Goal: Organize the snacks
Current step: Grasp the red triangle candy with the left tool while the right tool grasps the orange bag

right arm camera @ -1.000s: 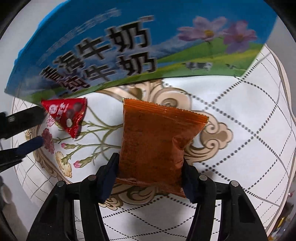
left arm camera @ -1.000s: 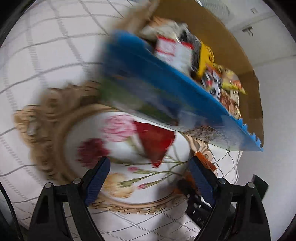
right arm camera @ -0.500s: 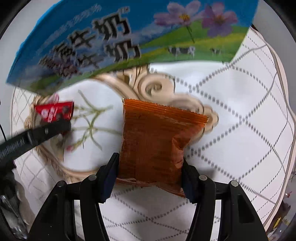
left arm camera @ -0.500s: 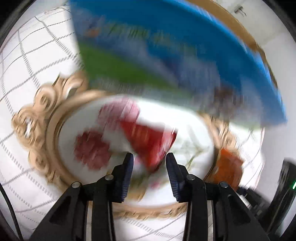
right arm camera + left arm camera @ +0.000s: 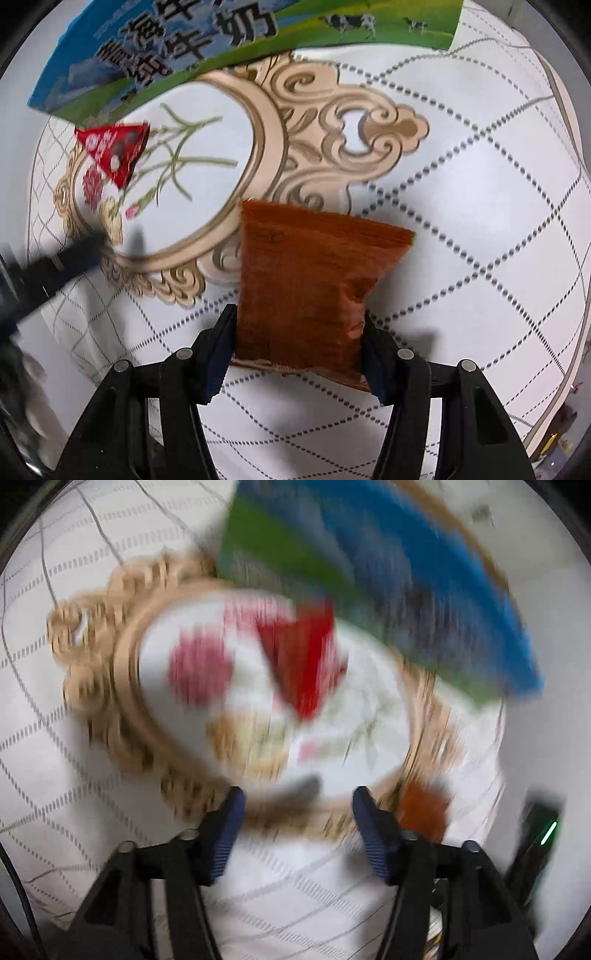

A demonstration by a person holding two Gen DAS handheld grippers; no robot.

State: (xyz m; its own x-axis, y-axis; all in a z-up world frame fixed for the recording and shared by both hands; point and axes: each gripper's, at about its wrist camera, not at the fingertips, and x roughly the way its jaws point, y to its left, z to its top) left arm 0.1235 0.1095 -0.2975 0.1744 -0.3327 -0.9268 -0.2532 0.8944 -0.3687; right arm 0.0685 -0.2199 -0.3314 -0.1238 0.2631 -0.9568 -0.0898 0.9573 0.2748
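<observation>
1. orange packet (image 5: 314, 284) sits clamped between the fingers of the right gripper (image 5: 299, 343), lifted clear above the white quilted tablecloth (image 5: 480, 295); its shadow falls on the cloth below.
2. red triangular packet (image 5: 116, 151) lies loose on the cloth inside the gold-framed flower print, just in front of the blue and green milk carton box (image 5: 207, 48).
3. left gripper (image 5: 297, 823) is empty, its jaws spread wide, hovering short of the red packet, which shows as a red smear (image 5: 303, 661) in the blurred left wrist view; nothing sits between the pads.
4. the box (image 5: 388, 590) is the likely place for the snacks, but its inside is not visible in either view, so how many are already stowed cannot be told.
5. done so far, by my reading: one snack is picked up and ready to carry.
6. left to do, as i judge it: bring the orange packet over the box and let go, then close the left jaws on the red packet and stow it too. no other loose snacks show on the cloth.
</observation>
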